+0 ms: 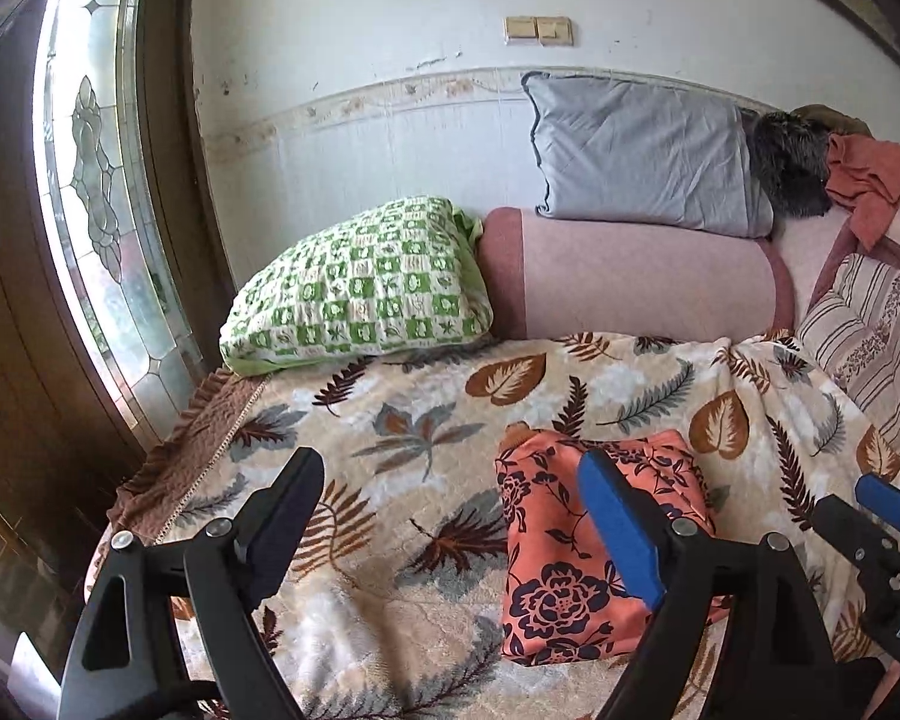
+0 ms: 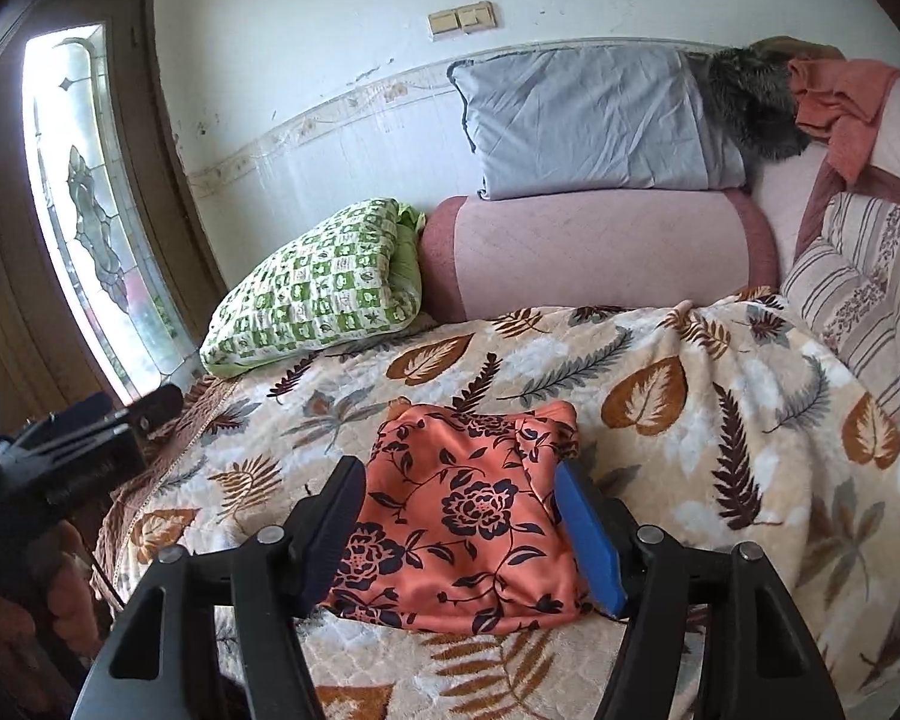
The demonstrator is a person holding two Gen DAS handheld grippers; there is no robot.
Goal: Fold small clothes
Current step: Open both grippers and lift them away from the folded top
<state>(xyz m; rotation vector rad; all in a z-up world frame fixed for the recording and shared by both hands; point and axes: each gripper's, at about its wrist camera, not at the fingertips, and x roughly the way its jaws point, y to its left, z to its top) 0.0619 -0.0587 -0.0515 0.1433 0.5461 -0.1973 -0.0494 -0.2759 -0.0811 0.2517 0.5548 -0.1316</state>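
Lying as a compact folded bundle on the leaf-patterned plush blanket [image 2: 720, 372], the orange satin garment with dark floral print [image 2: 468, 516] looks slippery. The right gripper [image 2: 459, 531] hangs over it with jaws spread wide, holding nothing; the left gripper [image 1: 450, 516] is equally wide open and empty, just left of the cloth. A pinch taken from here could catch only the top layer, so the slick fabric slides and the fold opens, or could snag the blanket pile beneath.
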